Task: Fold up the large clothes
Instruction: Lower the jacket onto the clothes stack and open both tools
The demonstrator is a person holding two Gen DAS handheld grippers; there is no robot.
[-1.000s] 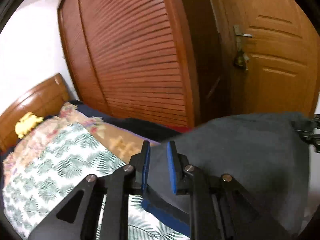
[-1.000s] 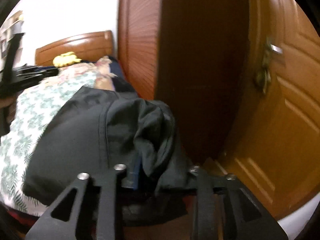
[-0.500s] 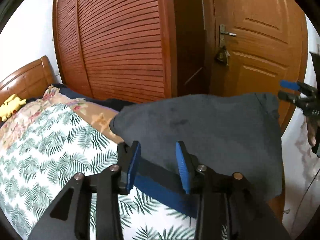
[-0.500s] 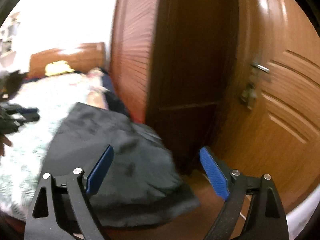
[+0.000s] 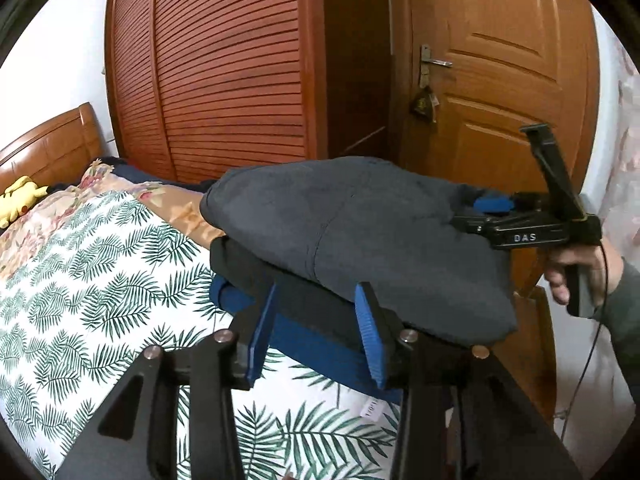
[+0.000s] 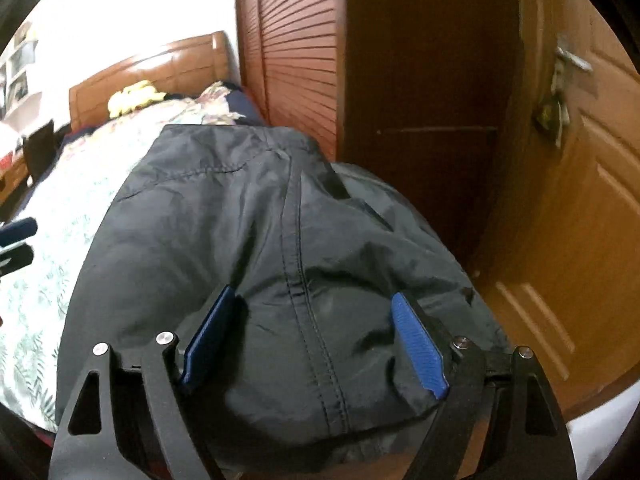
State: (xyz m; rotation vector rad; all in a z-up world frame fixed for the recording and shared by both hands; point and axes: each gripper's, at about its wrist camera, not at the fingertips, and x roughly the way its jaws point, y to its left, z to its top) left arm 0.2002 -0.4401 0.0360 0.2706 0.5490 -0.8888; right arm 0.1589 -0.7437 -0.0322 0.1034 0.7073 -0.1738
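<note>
A bed [image 5: 92, 264] with a palm-leaf sheet fills the 9 o'clock side of the left wrist view. A folded dark grey jacket [image 5: 360, 232] with a blue lining lies on the bed's edge, toward 3 o'clock. The right gripper [image 6: 312, 340] has its fingers spread wide over the jacket's seam and closing, pads clear of the cloth. The left gripper [image 5: 316, 332] is opening, its fingers at the jacket's near edge, not pinching it.

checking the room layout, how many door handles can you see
1: a metal lever door handle on the lighter wooden door, keys hanging just below it. The slatted wardrobe doors show no handle, though one may be hidden.
</note>
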